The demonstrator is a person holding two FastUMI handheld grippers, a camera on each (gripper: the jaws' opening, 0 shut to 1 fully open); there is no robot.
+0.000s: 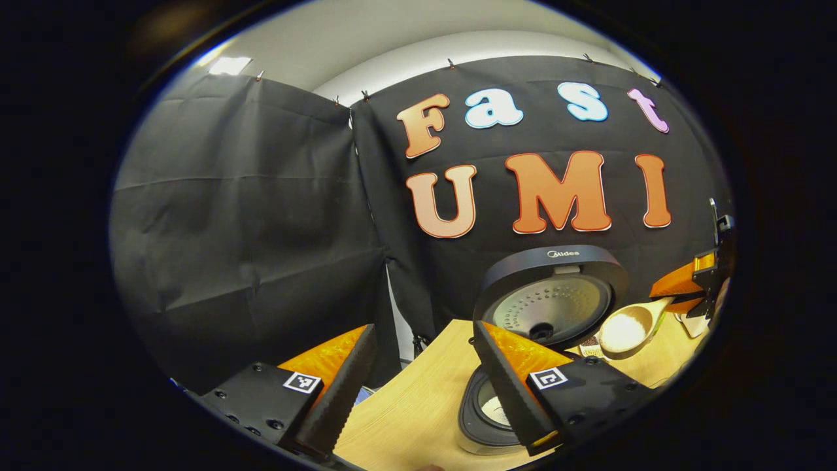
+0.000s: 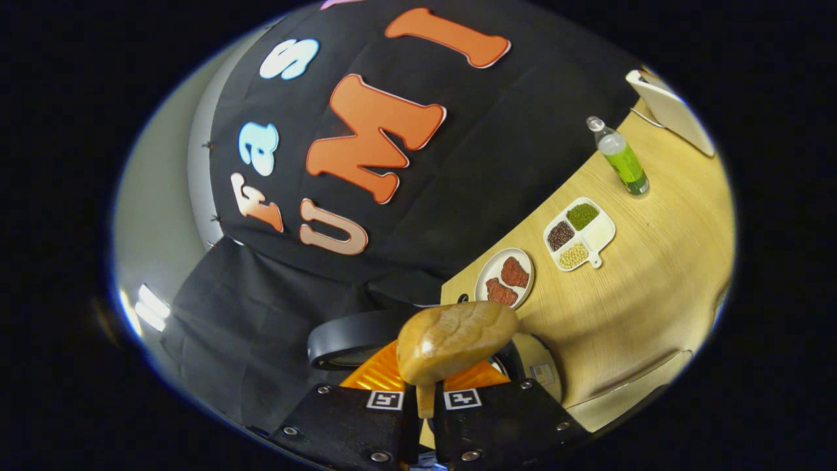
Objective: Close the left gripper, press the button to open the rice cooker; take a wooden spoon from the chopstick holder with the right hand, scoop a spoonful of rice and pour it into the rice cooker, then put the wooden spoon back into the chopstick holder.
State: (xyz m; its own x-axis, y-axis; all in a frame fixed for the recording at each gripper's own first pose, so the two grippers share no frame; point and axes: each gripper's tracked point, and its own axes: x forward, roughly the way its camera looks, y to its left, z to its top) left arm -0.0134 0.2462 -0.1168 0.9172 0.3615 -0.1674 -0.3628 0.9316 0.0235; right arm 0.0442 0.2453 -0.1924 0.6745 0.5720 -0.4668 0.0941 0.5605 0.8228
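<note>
The rice cooker stands open on the wooden table (image 1: pixel 405 405), its round lid (image 1: pixel 552 294) raised and the inner pot (image 1: pixel 487 409) below it. My left gripper (image 1: pixel 424 330) is open, with nothing between its fingers, just left of the pot. To the right of the lid hangs the wooden spoon (image 1: pixel 628 327) with white rice in its bowl, held by the right gripper (image 1: pixel 693 281). In the right gripper view my right gripper (image 2: pixel 425 386) is shut on the spoon's handle; the spoon's rounded back (image 2: pixel 458 340) faces the camera, above the cooker lid (image 2: pixel 353 340).
Beyond the cooker lie a plate with red meat (image 2: pixel 505 278), a divided white tray of grains (image 2: pixel 579 234) and a green bottle (image 2: pixel 624 160). A white object (image 2: pixel 673 111) sits at the far corner of the table (image 2: pixel 641 294). Black cloth walls stand behind.
</note>
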